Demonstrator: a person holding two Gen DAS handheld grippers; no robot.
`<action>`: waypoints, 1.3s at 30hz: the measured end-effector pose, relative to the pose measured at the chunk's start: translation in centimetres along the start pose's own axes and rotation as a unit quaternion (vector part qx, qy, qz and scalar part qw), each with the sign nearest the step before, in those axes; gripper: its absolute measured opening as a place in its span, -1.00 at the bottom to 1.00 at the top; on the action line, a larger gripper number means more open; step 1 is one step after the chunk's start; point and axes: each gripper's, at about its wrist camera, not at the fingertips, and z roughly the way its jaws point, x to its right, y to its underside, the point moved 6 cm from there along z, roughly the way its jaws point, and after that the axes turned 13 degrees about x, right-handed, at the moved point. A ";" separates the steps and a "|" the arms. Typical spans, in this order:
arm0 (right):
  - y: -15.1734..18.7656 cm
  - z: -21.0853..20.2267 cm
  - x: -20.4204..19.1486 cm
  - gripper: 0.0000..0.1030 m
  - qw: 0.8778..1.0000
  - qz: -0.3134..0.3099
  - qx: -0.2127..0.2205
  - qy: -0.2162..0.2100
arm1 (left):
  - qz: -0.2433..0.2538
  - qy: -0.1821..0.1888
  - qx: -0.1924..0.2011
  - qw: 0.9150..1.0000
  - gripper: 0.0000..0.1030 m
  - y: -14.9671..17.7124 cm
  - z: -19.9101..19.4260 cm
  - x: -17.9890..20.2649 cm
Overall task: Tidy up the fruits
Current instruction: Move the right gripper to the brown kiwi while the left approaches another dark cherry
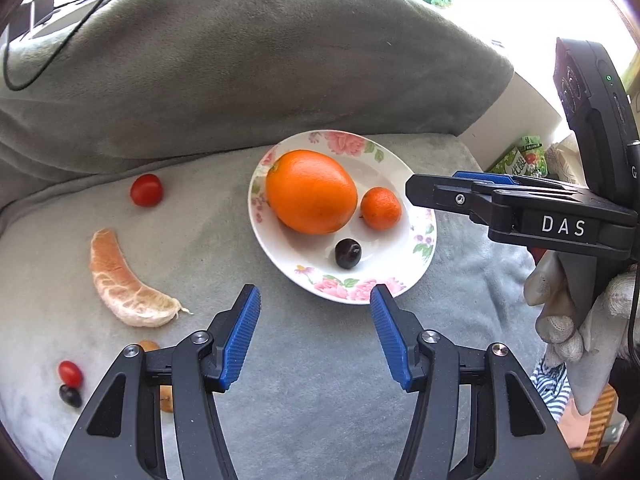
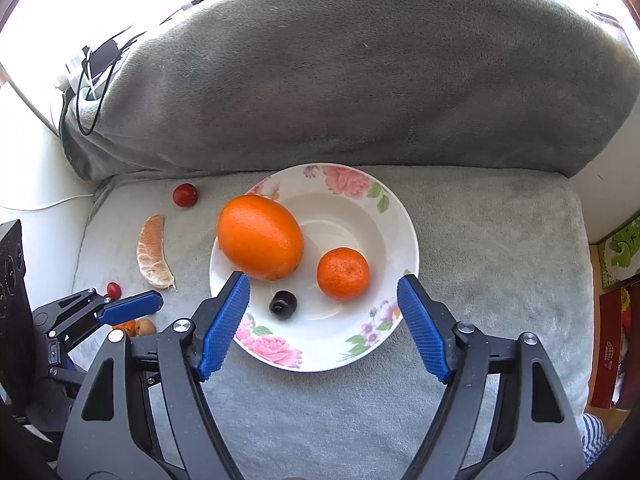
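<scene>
Both the left gripper (image 1: 315,334) and right gripper (image 2: 323,326) (jaws spread, empty) face the plate (image 2: 394,216) holding 3 fruits.

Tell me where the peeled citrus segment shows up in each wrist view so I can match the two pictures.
Left wrist: the segment lies on the grey cushion at lower left, left of the plate.
Right wrist: the segment lies at middle left, again left of the plate.
Shared landmark: the big orange on the plate.
</scene>
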 end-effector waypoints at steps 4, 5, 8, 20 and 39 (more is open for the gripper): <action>-0.3 0.0 -1.8 0.53 1.000 -0.012 0.000 -0.018 | -0.010 -0.011 0.006 1.000 0.10 0.4 -1.2 -1.6; -0.3 -0.1 -2.3 0.53 1.000 -0.015 -0.001 -0.023 | -0.012 -0.016 0.007 1.000 0.10 0.6 -1.4 -2.1; -0.3 0.2 -3.8 0.53 0.999 -0.025 -0.005 -0.037 | -0.022 -0.029 0.009 0.999 0.10 1.0 -2.3 -3.6; 1.4 1.6 -9.8 0.53 0.994 -0.065 -0.029 -0.084 | -0.077 -0.090 0.021 0.993 0.10 3.6 -6.4 -10.6; 6.8 4.2 -17.0 0.45 0.979 -0.117 -0.087 -0.145 | -0.146 -0.144 0.008 0.979 -0.20 8.3 -8.2 -19.3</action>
